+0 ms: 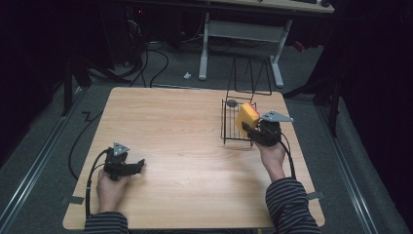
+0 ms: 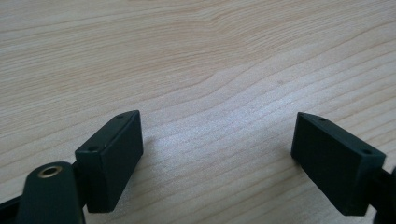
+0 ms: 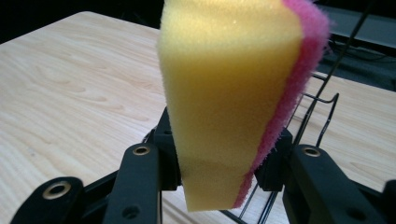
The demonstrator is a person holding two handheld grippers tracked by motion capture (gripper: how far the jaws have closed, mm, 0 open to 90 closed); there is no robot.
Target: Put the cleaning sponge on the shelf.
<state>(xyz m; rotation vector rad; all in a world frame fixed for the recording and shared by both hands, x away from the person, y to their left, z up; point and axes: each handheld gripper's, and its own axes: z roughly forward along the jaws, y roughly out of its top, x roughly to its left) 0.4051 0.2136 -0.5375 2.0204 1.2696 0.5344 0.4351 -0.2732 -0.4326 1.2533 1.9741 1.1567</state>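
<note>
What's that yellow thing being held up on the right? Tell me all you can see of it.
It is a sponge: soft yellow foam with a thin, fuzzy pink scouring layer on one face. It stands upright, its lower end squeezed between the right gripper's black jaws, held above the table beside a black wire rack.

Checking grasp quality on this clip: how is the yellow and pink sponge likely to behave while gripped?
The sponge looks soft: it narrows where the right gripper pinches it. Probably light, since it stands upright from that low hold. Its foam surface should resist slipping.
</note>
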